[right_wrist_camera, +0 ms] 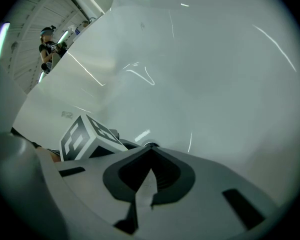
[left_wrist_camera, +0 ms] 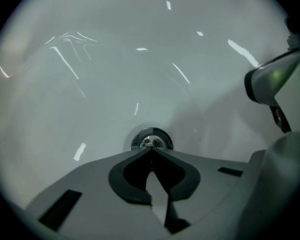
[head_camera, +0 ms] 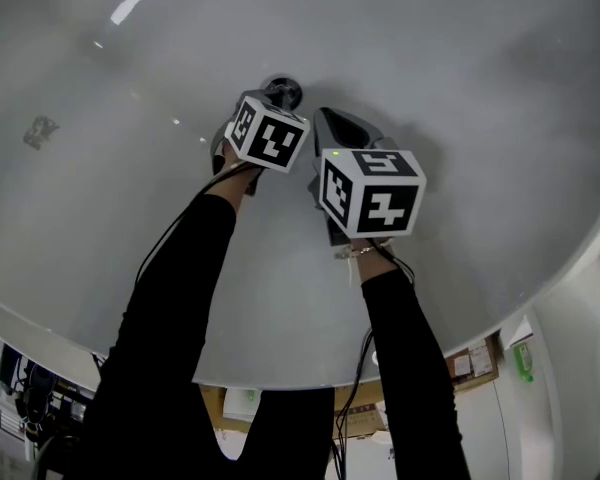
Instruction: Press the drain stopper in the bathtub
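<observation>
The chrome drain stopper [head_camera: 284, 93] sits in the floor of the white bathtub [head_camera: 460, 58]. My left gripper [head_camera: 273, 102] is shut with nothing in it, and its joined tips rest at the stopper's near edge. In the left gripper view the stopper [left_wrist_camera: 151, 139] shows just beyond the closed tips of the left gripper [left_wrist_camera: 151, 149]. My right gripper [head_camera: 326, 118] is also shut and empty. It hovers just to the right of the stopper, tips toward the tub floor. In the right gripper view the right gripper [right_wrist_camera: 151, 148] hides all but a sliver of the stopper.
The tub's curved walls rise all round, and its rim [head_camera: 540, 298] runs along the near side. Cardboard boxes [head_camera: 470, 363] and a green bottle [head_camera: 523, 360] stand on the floor outside. A person [right_wrist_camera: 49, 46] stands far off beyond the tub.
</observation>
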`<state>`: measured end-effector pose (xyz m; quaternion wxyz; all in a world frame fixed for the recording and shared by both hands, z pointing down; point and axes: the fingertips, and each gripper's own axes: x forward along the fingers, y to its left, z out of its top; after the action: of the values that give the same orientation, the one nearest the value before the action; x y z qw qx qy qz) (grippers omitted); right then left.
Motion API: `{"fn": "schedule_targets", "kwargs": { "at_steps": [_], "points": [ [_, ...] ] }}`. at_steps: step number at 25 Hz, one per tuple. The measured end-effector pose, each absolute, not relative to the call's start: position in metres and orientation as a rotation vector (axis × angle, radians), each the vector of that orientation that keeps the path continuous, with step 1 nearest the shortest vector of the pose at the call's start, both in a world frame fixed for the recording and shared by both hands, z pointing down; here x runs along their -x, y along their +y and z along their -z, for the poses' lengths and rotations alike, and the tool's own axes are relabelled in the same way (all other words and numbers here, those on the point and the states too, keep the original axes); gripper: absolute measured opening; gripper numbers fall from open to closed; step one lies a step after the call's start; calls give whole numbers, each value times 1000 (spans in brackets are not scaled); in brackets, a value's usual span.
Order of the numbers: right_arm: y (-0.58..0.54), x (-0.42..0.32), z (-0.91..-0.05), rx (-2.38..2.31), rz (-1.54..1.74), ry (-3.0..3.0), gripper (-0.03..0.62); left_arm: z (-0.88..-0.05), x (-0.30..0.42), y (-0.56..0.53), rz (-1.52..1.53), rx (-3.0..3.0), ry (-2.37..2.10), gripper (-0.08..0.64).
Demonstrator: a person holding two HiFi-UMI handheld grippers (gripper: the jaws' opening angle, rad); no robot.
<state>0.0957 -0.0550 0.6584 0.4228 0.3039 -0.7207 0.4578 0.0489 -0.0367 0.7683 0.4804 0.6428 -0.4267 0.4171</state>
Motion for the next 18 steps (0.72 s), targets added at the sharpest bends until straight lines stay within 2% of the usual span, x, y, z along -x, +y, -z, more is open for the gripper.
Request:
{"fn": "schedule_targets", "kwargs": {
  "at_steps": [18],
  "points": [
    [-43,-106,-665,-792,-1169,-1741,0,-762,-46,-35,-1015,-1569,-1022,5]
  ]
}}
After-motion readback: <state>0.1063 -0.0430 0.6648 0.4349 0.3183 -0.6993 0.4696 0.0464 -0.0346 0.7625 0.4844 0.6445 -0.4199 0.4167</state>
